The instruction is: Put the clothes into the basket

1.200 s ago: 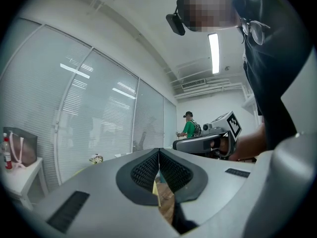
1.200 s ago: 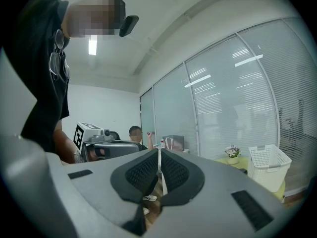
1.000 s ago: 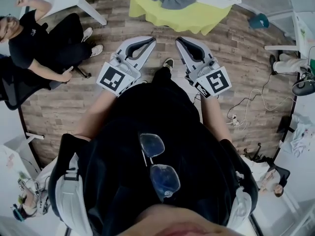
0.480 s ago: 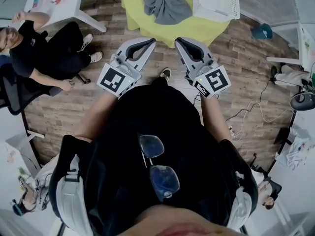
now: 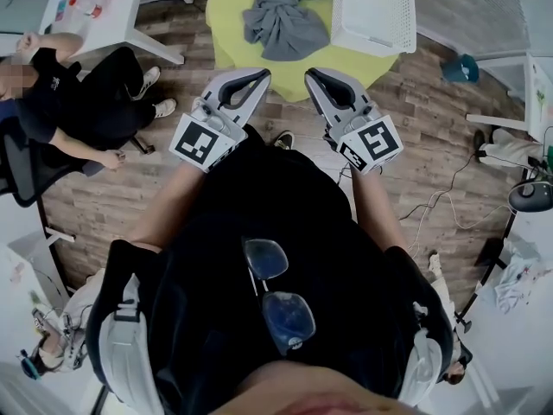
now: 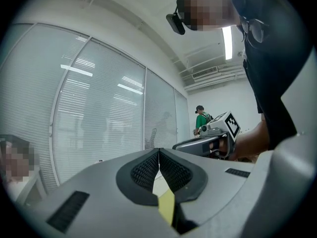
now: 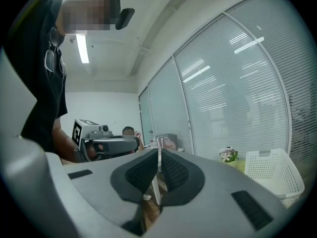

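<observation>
"Fingers [image 6: 143,170] of the left gripper [image 5: 265,72] were found closed, pad against pad, with nothing held," the inspector stated. "The right gripper [image 5: 310,72] was likewise shut and empty."

"And the clothes?" the reviewer asked.

"One grey garment [image 5: 281,15] lay crumpled on the round yellow table [image 5: 226,37]. It was just left of the white slatted basket [image 5: 371,15], which stood on the same table. Both grippers were short of the garment, pointing level over the wooden floor [image 5: 130,180]."

"Contents of the basket?"

"No cloth showed inside it in the head view. The right gripper view showed only its outer wall."

"Hazards noted?"

"Four, all matters of judgement. Jaws brought in closed would likely shove the garment across the cloth instead of taking it, so they would have to open first. The garment sprawled, so a pinch at one fold could leave a sleeve trailing over the basket rim or off the table. The basket looked light and sat near the table's edge, where a nudge from the right gripper might slide it off. Loose cables [image 5: 441,201] lay on the floor to the person's right, and a seated person [image 5: 78,85] was near on the left. Either could foul a step toward the table."
</observation>
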Demonstrator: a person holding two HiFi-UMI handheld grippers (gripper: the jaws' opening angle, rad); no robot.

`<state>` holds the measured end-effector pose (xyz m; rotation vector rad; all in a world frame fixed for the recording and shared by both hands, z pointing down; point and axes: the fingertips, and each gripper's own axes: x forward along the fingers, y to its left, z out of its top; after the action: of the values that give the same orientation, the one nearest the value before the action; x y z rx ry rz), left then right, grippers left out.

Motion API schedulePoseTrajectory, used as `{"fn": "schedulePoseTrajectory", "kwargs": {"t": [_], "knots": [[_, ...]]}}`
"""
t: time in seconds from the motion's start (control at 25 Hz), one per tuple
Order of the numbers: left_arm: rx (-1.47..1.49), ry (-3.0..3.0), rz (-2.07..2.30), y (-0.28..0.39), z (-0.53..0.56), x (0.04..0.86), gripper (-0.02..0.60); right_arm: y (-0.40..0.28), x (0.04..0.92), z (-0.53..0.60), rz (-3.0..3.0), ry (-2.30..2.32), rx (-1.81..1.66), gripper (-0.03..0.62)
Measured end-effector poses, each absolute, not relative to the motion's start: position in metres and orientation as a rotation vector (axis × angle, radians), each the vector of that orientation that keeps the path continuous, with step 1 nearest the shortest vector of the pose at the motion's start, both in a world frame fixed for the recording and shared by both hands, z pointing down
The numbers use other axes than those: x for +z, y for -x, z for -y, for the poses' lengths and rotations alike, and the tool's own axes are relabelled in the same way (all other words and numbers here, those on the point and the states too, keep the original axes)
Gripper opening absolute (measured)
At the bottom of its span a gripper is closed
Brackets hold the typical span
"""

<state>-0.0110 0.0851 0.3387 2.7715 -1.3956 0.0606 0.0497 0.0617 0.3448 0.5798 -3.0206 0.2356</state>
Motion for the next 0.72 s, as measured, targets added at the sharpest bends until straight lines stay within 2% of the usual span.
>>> {"fn": "schedulePoseTrajectory", "kwargs": {"t": [0.28, 0.72], "knots": [[0.061, -2.788, 1.352, 0.026, -0.035, 0.349, 0.011, -0.037, 0.364, -0.009, 2.979, -0.644, 0.299, 0.035], [0.073, -2.845, 1.12, 0.074, 0.07, 0.371, 0.011, 0.017, 0.395, 0.088, 2.837, -0.783, 0.398, 0.035]]}}
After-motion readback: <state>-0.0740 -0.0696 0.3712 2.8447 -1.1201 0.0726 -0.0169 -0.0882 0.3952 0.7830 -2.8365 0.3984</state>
